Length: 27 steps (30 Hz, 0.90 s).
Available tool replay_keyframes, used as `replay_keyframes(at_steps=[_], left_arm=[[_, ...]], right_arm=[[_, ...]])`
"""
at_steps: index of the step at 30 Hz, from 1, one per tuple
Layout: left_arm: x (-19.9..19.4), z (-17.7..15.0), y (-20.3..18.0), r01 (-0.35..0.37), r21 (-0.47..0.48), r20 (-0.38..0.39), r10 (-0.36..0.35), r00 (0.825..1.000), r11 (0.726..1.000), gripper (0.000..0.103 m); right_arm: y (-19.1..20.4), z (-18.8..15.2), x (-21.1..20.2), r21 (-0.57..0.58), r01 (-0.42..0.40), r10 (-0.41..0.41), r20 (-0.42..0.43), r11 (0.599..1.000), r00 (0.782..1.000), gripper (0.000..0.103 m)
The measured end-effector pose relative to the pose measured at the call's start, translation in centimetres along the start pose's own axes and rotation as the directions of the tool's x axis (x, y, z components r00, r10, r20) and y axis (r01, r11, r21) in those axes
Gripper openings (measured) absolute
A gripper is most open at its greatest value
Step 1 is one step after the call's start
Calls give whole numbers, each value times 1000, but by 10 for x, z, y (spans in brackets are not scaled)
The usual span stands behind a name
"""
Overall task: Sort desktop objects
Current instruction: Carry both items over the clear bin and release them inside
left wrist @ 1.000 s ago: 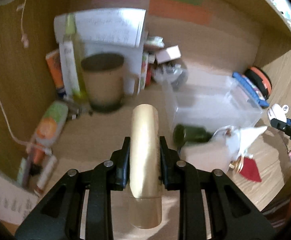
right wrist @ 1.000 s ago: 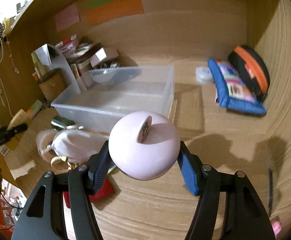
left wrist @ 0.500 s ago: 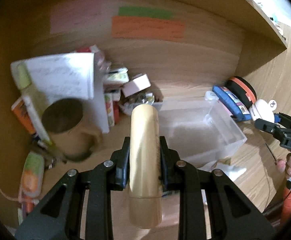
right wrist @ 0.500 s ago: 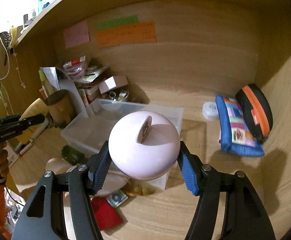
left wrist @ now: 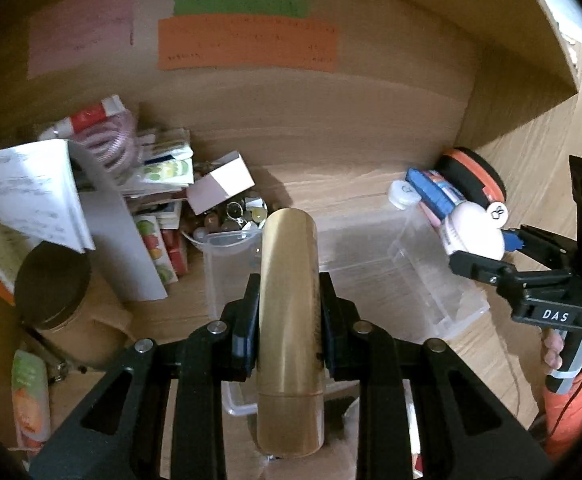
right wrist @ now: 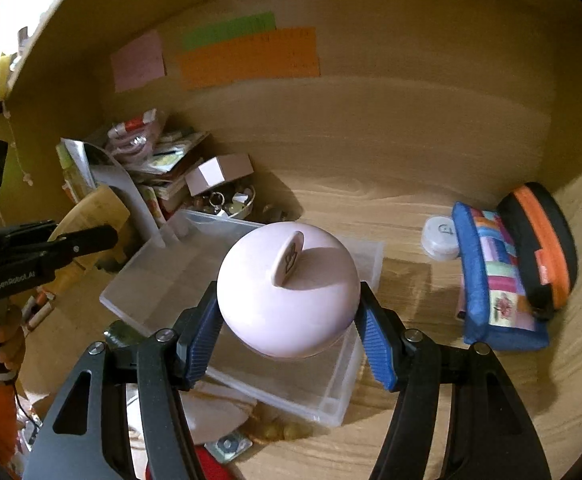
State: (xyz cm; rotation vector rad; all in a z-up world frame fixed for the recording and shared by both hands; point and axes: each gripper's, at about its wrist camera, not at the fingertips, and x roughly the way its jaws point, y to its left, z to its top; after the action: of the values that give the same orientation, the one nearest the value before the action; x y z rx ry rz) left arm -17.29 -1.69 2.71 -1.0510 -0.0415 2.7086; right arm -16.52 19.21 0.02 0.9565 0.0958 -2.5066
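My left gripper [left wrist: 289,312] is shut on a gold cylinder [left wrist: 289,300] and holds it above the near end of a clear plastic bin [left wrist: 371,276]. My right gripper [right wrist: 289,332] is shut on a pale pink round object [right wrist: 287,292] with a small tab on top, held above the same bin [right wrist: 171,268]. In the left wrist view the right gripper [left wrist: 487,252] shows at the right with the pink object [left wrist: 475,228]. In the right wrist view the left gripper [right wrist: 71,240] shows at the left with the gold cylinder [right wrist: 91,212].
Books, boxes and a bowl of trinkets [left wrist: 231,216] crowd the back left corner beside a brown cup [left wrist: 55,296]. A blue patchwork pouch [right wrist: 495,276], a black and orange case [right wrist: 539,240] and a white round lid [right wrist: 441,236] lie at the right. Small items [right wrist: 227,444] lie in front of the bin.
Both grippers have risen and moved forward over the clear bin, each still holding its object. The bin now lies lower in both views.
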Motion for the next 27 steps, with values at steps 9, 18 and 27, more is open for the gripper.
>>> replay_keyframes(at_steps=[9, 18, 27], left_arm=[[55, 5, 3, 8, 17, -87, -7, 996, 1000, 25], [94, 1, 1, 0, 57, -175, 10, 984, 998, 25], [106, 2, -5, -63, 88, -212, 81, 974, 994, 25]], right_arm=[[1, 6, 53, -10, -18, 17, -91, 1000, 996, 60], [11, 4, 95, -98, -4, -15, -185, 995, 983, 60], [19, -2, 105, -181, 64, -100, -196, 981, 976, 60]])
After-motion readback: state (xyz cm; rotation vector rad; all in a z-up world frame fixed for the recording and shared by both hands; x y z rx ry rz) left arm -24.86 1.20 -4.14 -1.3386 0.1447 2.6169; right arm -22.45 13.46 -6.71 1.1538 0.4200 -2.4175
